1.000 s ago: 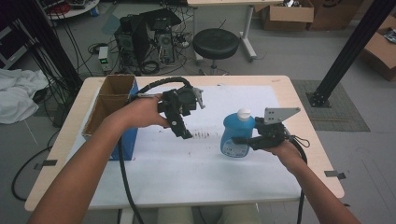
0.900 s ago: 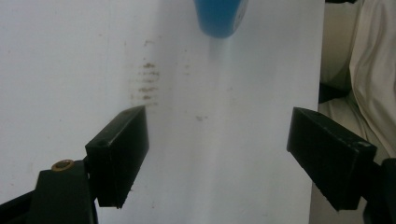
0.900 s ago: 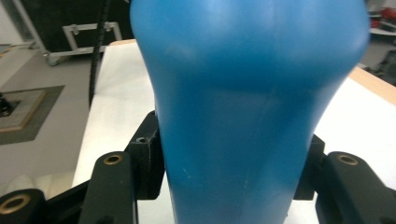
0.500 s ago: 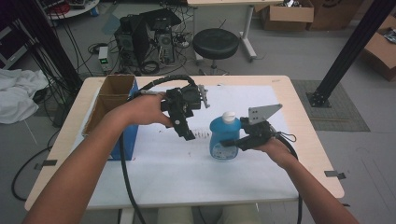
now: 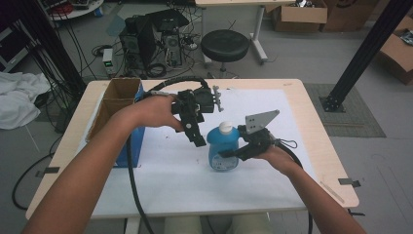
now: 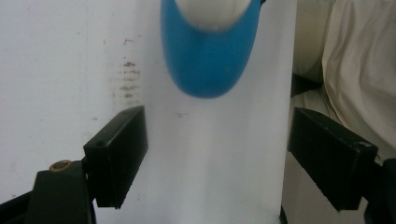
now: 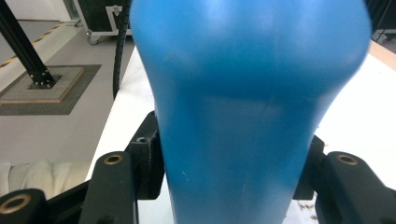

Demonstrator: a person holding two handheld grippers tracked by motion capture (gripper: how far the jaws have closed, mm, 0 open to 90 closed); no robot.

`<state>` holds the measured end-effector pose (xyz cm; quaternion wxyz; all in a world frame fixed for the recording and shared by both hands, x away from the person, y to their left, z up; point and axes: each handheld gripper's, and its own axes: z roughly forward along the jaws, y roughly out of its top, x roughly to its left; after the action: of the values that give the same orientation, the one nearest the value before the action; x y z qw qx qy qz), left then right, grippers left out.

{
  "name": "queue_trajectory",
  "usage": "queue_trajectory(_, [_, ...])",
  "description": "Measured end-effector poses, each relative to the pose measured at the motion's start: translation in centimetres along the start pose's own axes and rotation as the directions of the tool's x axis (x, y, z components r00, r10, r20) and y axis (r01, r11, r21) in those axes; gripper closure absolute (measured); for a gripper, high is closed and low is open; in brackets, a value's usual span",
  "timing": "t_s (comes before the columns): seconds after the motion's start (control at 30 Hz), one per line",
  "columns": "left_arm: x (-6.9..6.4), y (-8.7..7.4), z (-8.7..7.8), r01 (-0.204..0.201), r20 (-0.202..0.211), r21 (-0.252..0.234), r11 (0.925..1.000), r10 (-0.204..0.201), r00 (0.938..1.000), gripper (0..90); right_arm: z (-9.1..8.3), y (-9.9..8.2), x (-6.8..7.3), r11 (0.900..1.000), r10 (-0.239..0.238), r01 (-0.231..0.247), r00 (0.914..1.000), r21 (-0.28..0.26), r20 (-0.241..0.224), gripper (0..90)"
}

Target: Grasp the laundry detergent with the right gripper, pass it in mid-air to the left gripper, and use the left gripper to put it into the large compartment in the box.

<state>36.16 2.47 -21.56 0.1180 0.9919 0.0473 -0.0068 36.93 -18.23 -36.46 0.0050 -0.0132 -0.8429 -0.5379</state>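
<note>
Item 1, your right gripper (image 5: 233,152): jaws clamped on the lower body of the blue bottle (image 5: 223,152), one pad on each flank, as the right gripper view shows with the bottle (image 7: 247,116) wedged between the two black jaws. The bottle stands upright on the white sheet (image 5: 160,170), long axis vertical, white cap (image 5: 225,127) on top, about mid-table and slightly right of centre. Your right forearm comes in from the near right corner, wrist level, the gripper pointing left.

Item 2, your left gripper (image 5: 198,140): jaws spread wide and empty. It hangs just left of and slightly above the bottle's shoulder, tips angled down toward the near right. In the left gripper view the cap and blue shoulder (image 6: 208,51) sit ahead of the open jaws (image 6: 215,161), roughly centred between them but not yet inside the gap. This is the nearer free hand to the cap; the relation to watch is that short gap, cap lying just right of the tips. Your left forearm crosses from the near left, wrist bent downward.

Item 3, surroundings: cardboard box (image 5: 117,97) at the far left edge of the table (image 5: 316,146), well apart from the bottle.
</note>
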Motion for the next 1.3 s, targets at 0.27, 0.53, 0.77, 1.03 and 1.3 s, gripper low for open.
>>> queue_trajectory(0.27, [0.0,0.1,-0.1,-0.004,0.003,0.006,1.0,0.004,1.0,20.7,2.0,0.4,0.0,0.9999,-0.012,0.012,0.9998,-0.002,-0.018,43.7])
queue_trajectory(0.53, [0.0,0.0,-0.3,-0.005,0.0,0.003,1.0,0.005,1.0,20.6,3.7,1.0,0.0,0.9997,-0.025,0.024,0.9988,-0.005,-0.043,43.7])
queue_trajectory(0.77, [0.0,0.0,-0.2,0.004,-0.003,0.012,0.9999,-0.004,1.0,20.6,4.6,1.4,0.0,0.9997,-0.026,0.025,0.9982,-0.005,-0.055,43.7])
queue_trajectory(1.03, [0.1,0.2,0.8,-0.006,0.007,0.036,0.9993,0.006,1.0,20.6,4.8,2.0,0.0,0.9996,-0.027,0.027,0.9985,-0.009,-0.048,43.7])
queue_trajectory(1.3, [0.2,0.2,1.6,-0.006,0.001,0.037,0.9993,0.006,1.0,20.8,4.7,2.5,0.1,0.9993,-0.032,0.031,0.9983,-0.018,-0.048,43.7])
